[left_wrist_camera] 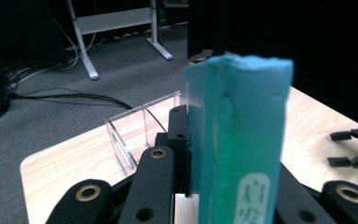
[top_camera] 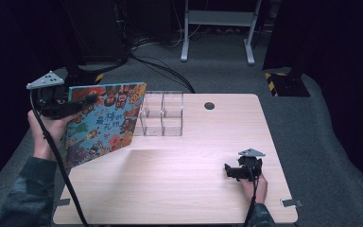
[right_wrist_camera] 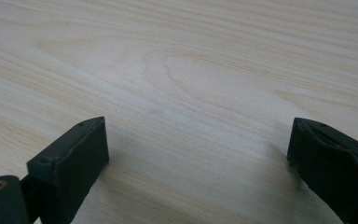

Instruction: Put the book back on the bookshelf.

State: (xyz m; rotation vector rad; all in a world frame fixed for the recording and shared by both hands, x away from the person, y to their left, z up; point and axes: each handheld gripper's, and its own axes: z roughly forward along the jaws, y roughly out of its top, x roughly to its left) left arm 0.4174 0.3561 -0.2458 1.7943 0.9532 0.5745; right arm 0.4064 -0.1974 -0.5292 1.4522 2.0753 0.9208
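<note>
Book (top_camera: 105, 122) and clear organizer (top_camera: 162, 113) make the relation that matters: seen from above, the organizer sits at about three o'clock from the book, its left wall just beside the book's upper right corner. The book is held off the desk (top_camera: 194, 189), tilted, its long axis running from roughly seven o'clock up to one o'clock, cover facing the room. The organizer stands at the far edge of the desk, its open compartments pointing up, so I judge the book must go upright and travel right to slot in.

The left hand-held gripper (top_camera: 78, 105) is the nearer one by far. It is clamped on the book's left edge; in the left gripper view the teal spine (left_wrist_camera: 237, 140) stands straight up between the jaws, with the pads pressed flat against it, and the organizer (left_wrist_camera: 135, 130) lies beyond on the desk.

The right hand-held gripper (top_camera: 234, 171) rests low on the desk at about five o'clock from the organizer, well apart from it. Its jaws stand wide apart over bare wood (right_wrist_camera: 191, 70), holding nothing.
</note>
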